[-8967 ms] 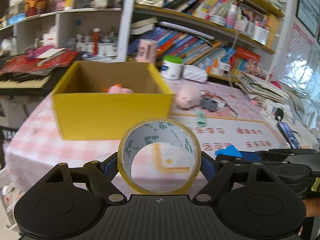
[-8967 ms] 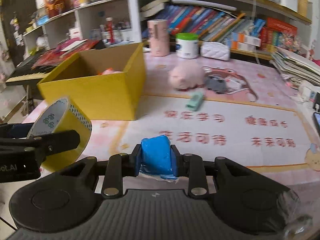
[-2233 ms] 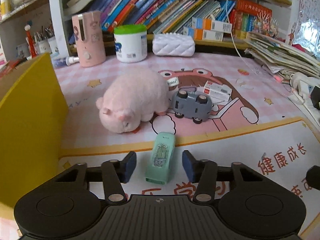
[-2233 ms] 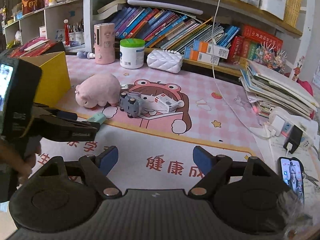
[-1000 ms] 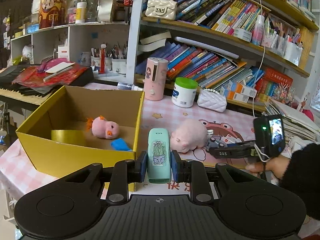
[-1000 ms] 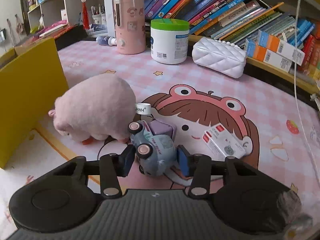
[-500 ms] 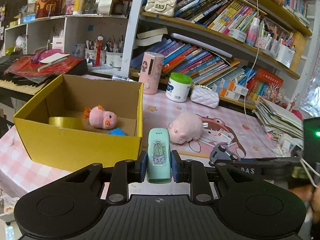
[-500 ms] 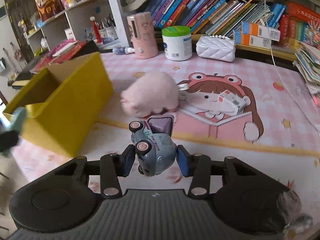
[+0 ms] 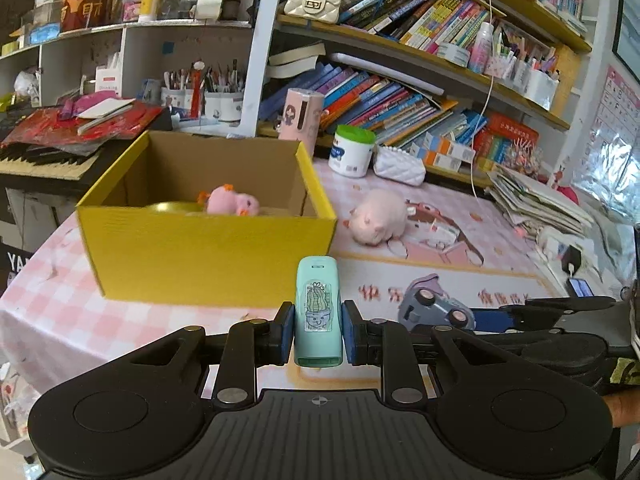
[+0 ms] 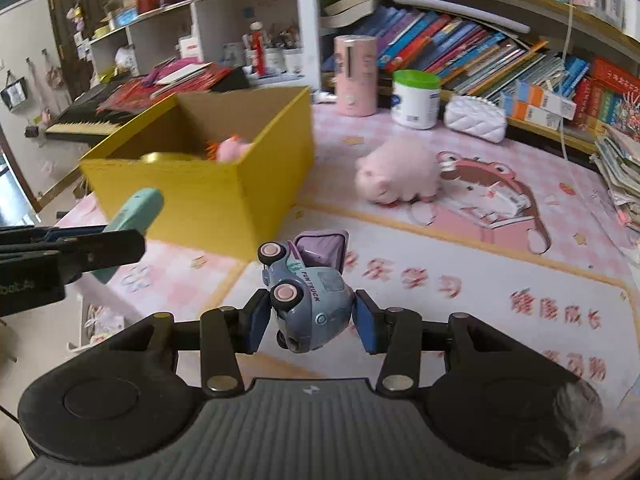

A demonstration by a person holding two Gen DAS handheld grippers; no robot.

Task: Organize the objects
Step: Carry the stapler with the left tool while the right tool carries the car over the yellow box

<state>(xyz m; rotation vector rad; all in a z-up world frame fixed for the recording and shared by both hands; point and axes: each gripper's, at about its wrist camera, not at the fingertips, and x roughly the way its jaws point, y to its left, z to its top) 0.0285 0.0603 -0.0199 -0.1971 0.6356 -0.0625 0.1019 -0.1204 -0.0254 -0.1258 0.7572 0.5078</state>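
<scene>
Left wrist view showed the left claw point(image 9: 318, 334) clamped tight on a mint-green stapler point(image 9: 318, 312) with a cactus sticker, held upright between the blue pads above the pink checked desk point(image 9: 52, 304). Beyond it stood the yellow cardboard box point(image 9: 208, 256), open at the top, with a small pink plush toy point(image 9: 230, 202) and a yellow tape roll point(image 9: 170, 208) inside. To the box's right, a larger pink plush pig point(image 9: 378, 216) lay on the cartoon mat point(image 9: 460, 280).

Right wrist view showed the right claw point(image 10: 308, 322) partly closed, its pads pressing the sides of a blue-grey toy truck point(image 10: 306, 292), which hung tilted with its pink wheels facing left and its rear flap up. The truck was held off the desk, near the box's front corner. The left claw with the stapler appeared at the left edge, just beside the box.
</scene>
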